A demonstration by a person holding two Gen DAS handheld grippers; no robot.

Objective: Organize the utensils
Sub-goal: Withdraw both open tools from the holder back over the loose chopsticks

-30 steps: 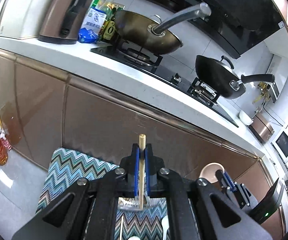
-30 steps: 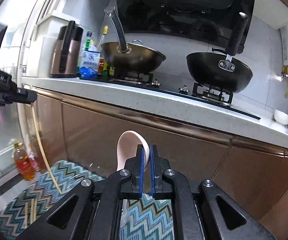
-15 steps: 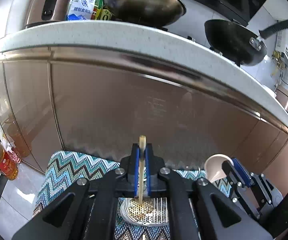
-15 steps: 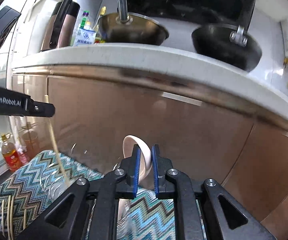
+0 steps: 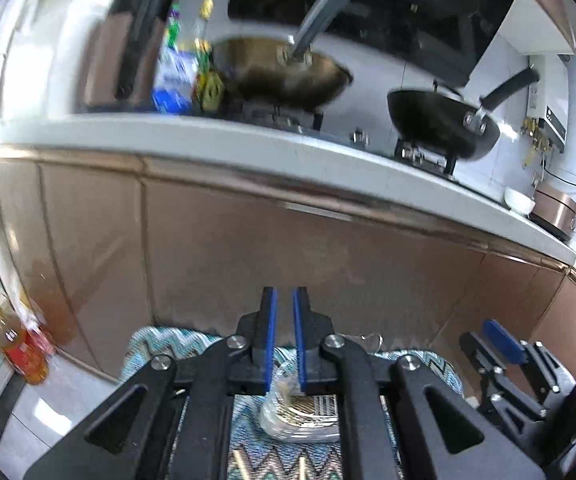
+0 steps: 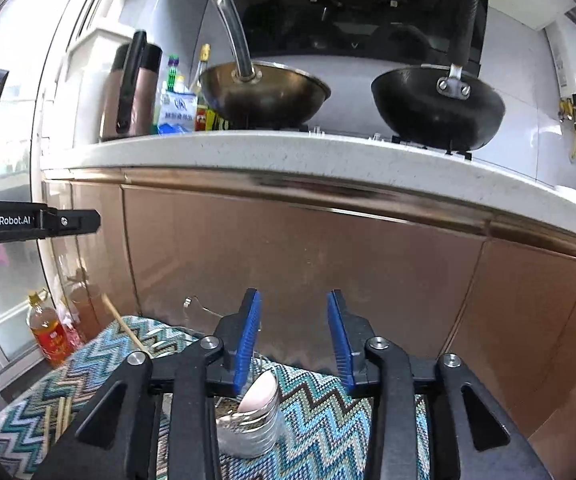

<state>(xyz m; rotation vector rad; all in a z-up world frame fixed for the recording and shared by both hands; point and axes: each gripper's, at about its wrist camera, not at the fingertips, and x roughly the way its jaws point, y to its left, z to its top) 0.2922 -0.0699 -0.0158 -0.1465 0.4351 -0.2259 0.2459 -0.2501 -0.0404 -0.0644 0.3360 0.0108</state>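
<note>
My left gripper has its jaws almost together, with only a thin gap and nothing in it. Below it stands a clear holder with a perforated metal insert. In the right wrist view a wooden chopstick leans up out of a glass holder, its lower end hidden behind my right gripper. The right jaws are opening and stand wide apart with nothing between them. Under them a pale spoon sits in a clear glass jar. The left gripper's fingers show at the left edge.
A zigzag-patterned mat carries the holders and loose chopsticks. Brown cabinet fronts rise close behind it under a white counter with two woks. An oil bottle stands on the floor at the left.
The chopstick has left my left jaws and now leans in a holder. My right jaws have spread and the spoon has dropped from them into the glass jar.
</note>
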